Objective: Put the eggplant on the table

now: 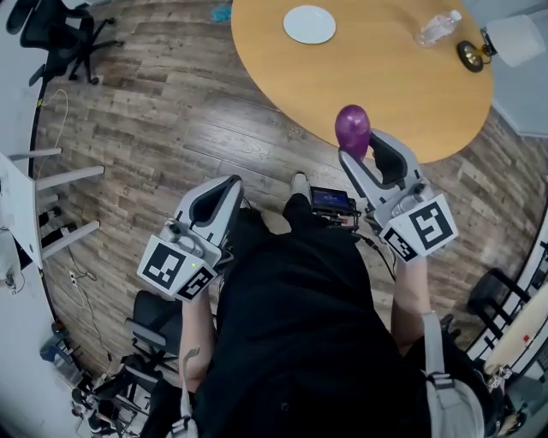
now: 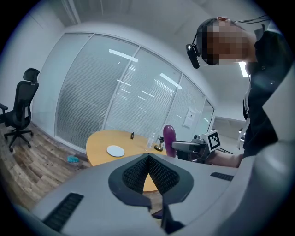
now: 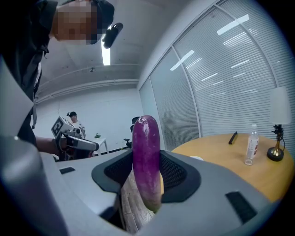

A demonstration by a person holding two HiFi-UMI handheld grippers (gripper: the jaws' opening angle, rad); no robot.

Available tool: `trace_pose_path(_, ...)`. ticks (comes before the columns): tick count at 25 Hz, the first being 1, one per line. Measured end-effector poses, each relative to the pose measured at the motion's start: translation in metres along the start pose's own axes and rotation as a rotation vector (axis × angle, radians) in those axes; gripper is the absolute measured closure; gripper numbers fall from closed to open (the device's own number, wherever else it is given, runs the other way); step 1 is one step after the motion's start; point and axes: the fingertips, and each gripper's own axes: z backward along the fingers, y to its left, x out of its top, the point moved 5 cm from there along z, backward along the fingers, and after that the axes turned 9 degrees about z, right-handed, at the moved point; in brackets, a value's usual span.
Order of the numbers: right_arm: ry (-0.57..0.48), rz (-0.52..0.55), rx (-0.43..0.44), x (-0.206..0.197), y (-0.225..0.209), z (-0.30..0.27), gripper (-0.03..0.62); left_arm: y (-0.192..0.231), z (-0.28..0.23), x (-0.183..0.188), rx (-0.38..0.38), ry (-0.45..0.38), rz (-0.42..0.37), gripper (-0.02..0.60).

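Note:
A purple eggplant (image 1: 353,128) stands upright between the jaws of my right gripper (image 1: 361,147), which is shut on its lower part. It hangs over the floor just short of the near edge of the round wooden table (image 1: 402,85). In the right gripper view the eggplant (image 3: 146,147) rises straight up from between the dark pads (image 3: 177,173). My left gripper (image 1: 231,186) is held low at the left, over the floor, its jaws shut with nothing between them. In the left gripper view its pad tips (image 2: 148,159) meet, and the eggplant (image 2: 168,137) shows off to the right.
On the table lie a white plate (image 1: 309,24), a clear water bottle (image 1: 438,28) and a small brass lamp (image 1: 471,56). A black office chair (image 1: 60,38) stands at the far left on the wood floor. A white desk edge (image 1: 17,214) runs along the left.

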Motion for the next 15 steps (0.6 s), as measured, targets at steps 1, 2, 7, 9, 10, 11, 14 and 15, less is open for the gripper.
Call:
trace_pose_path(1, 0.005, 0.0, -0.002, 0.001, 0.001, -0.003, 0.403, 0.004, 0.001, 0.001, 0.001, -0.001, 0.004, 0.571)
trace_pose_path(2, 0.011, 0.0, -0.004, 0.001, 0.002, -0.007, 0.403, 0.008, 0.003, 0.002, 0.003, -0.002, 0.008, 0.571)
trace_pose_path(7, 0.031, -0.001, -0.012, 0.01, 0.007, -0.034, 0.403, 0.038, 0.015, 0.012, 0.009, -0.01, 0.018, 0.571)
trace_pose_path(9, 0.032, 0.011, -0.027, 0.014, 0.013, -0.048, 0.402, 0.057, 0.02, 0.015, 0.0, -0.011, 0.027, 0.571)
trace_pose_path(10, 0.033, 0.011, -0.04, 0.017, 0.017, -0.055, 0.404, 0.066, 0.023, 0.017, -0.009, -0.007, 0.03, 0.571)
trace_pose_path(11, 0.032, 0.008, -0.056, 0.02, 0.021, -0.063, 0.403, 0.075, 0.026, 0.021, -0.019, 0.0, 0.028, 0.571)
trace_pose_path(14, 0.022, -0.008, -0.096, 0.033, 0.035, -0.084, 0.402, 0.101, 0.032, 0.039, -0.054, 0.026, -0.004, 0.571)
trace_pose_path(15, 0.021, -0.008, -0.106, 0.037, 0.039, -0.092, 0.403, 0.109, 0.034, 0.046, -0.067, 0.03, -0.015, 0.571)
